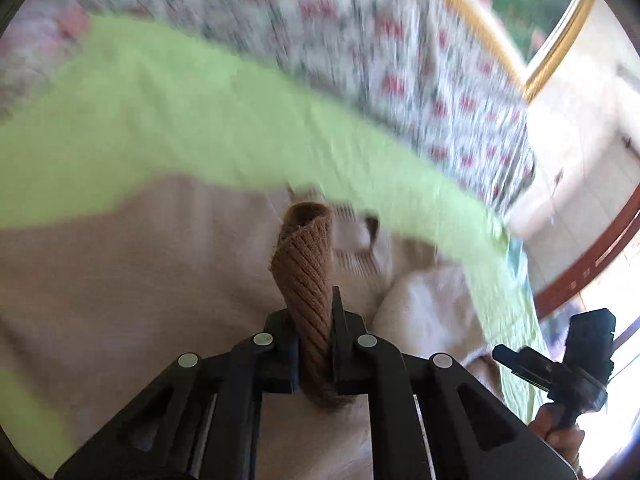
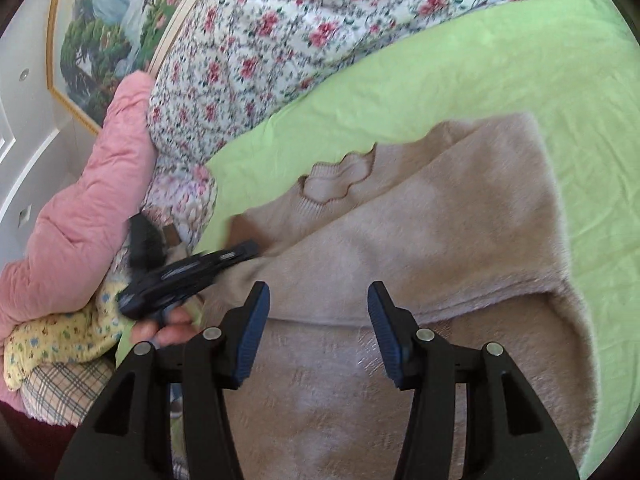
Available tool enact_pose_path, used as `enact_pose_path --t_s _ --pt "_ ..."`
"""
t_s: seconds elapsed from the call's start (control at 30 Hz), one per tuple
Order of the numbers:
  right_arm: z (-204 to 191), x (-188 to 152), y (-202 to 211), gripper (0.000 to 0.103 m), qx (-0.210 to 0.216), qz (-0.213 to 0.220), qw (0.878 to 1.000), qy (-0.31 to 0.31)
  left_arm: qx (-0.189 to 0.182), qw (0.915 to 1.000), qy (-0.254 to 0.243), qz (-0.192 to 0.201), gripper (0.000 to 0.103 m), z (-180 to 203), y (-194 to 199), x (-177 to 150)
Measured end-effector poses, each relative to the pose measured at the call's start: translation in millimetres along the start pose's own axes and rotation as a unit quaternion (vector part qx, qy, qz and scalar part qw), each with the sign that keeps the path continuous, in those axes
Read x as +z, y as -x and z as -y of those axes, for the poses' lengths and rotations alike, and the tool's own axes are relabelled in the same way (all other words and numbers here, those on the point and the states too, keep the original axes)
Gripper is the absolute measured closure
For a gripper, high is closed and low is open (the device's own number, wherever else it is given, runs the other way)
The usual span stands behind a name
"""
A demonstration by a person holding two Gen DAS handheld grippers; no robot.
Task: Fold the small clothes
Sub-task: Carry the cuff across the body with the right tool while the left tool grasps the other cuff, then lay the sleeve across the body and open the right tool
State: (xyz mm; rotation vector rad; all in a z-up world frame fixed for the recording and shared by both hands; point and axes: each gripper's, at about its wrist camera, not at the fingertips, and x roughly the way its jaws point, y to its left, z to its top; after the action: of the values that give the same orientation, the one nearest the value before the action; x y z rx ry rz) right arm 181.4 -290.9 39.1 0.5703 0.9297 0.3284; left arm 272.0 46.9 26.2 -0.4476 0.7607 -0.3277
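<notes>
- Beige knit sweater [image 2: 420,240] spread on green bedsheet [image 2: 520,80], neckline toward 11 o'clock in right wrist view, long axis running 11 to 5.
- Brown ribbed cuff [image 1: 306,276] clamped between left gripper [image 1: 314,344] fingers, pointing toward 12 o'clock.
- Right gripper [image 2: 316,332] spread wide, grasping nothing, hovering over sweater body.
- Left gripper nearer the sleeve, at 9 o'clock; floral quilt [image 2: 280,40] beyond at 12.

My left wrist camera looks close along my fingers over the beige sweater [image 1: 120,280]; my right looks down at it [image 2: 420,240]. Both share the green sheet [image 1: 160,120] [image 2: 520,60] across upper frame.
</notes>
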Motion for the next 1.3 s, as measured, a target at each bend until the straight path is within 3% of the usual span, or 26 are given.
enact_pose_path --t_s 0.07,0.13,0.2,0.27,0.37,0.4,0.43,0.47,0.57,0.63,0.73,0.87,0.9,0.93,0.97,1.07,1.13,1.2,1.3 --pt "7 2 5 0.051 -0.010 0.010 1.000 -0.005 0.008 0.9997 0.023 -0.001 0.091 -23 9 -7" --pt "15 5 5 0.051 -0.022 0.013 1.000 -0.014 0.007 0.9981 0.051 -0.036 0.081 -45 1 -16" --pt "19 7 6 0.051 -0.033 0.016 0.999 -0.016 0.014 0.9946 0.073 -0.073 0.057 -58 -11 -25" --pt "21 9 9 0.051 -0.036 0.021 0.999 -0.016 0.003 0.9928 0.083 -0.087 0.047 -64 -15 -32" --pt "23 14 15 0.051 -0.053 0.035 0.998 -0.008 0.014 0.9945 0.061 -0.083 0.044 -55 -23 -30" --pt "25 16 18 0.051 -0.062 0.040 0.997 -0.006 0.016 0.9952 0.054 -0.080 0.046 -51 -23 -28" --pt "29 20 20 0.051 -0.073 0.044 0.996 -0.007 0.020 0.9960 0.045 -0.075 0.058 -48 -19 -27" --pt "33 24 21 0.051 -0.084 0.047 0.995 -0.009 0.019 0.9972 0.031 -0.065 0.091 -39 -16 -25" --pt "47 38 26 0.051 -0.129 0.060 0.990 -0.012 0.017 0.9995 -0.025 -0.003 0.090 -20 14 -20" --pt "57 48 21 0.051 -0.164 0.054 0.985 -0.007 0.038 0.9977 -0.053 -0.017 0.091 -19 9 -23" --pt "76 59 1 0.051 -0.204 0.025 0.979 -0.002 0.061 0.9964 -0.044 -0.037 0.093 -32 0 -29" --pt "94 61 -36 0.051 -0.210 -0.031 0.977 -0.008 0.056 0.9981 -0.022 -0.012 0.094 -40 10 -24" --pt "93 61 -43 0.066 -0.211 -0.042 0.977 0.004 0.055 0.9982 -0.022 -0.003 0.095 -40 15 -22" --pt "89 61 -45 0.088 -0.218 -0.044 0.975 0.021 0.054 0.9982 -0.024 0.010 0.095 -39 20 -18" --pt "86 65 -39 0.094 -0.223 -0.029 0.974 0.022 0.050 0.9982 -0.027 0.018 0.095 -37 24 -15" --pt "88 70 -19 0.095 -0.225 0.015 0.974 0.002 0.052 0.9976 -0.037 0.027 0.095 -33 23 -11" --pt "90 67 -21 0.095 -0.230 0.012 0.973 0.003 0.072 0.9970 -0.030 0.007 0.095 -40 9 -14" --pt "92 61 -29 0.095 -0.240 -0.002 0.971 0.012 0.067 0.9977 -0.003 -0.009 0.095 -53 4 -20" --pt "92 56 -33 0.095 -0.250 -0.006 0.968 0.021 0.061 0.9979 -0.003 -0.021 0.094 -50 13 -20"
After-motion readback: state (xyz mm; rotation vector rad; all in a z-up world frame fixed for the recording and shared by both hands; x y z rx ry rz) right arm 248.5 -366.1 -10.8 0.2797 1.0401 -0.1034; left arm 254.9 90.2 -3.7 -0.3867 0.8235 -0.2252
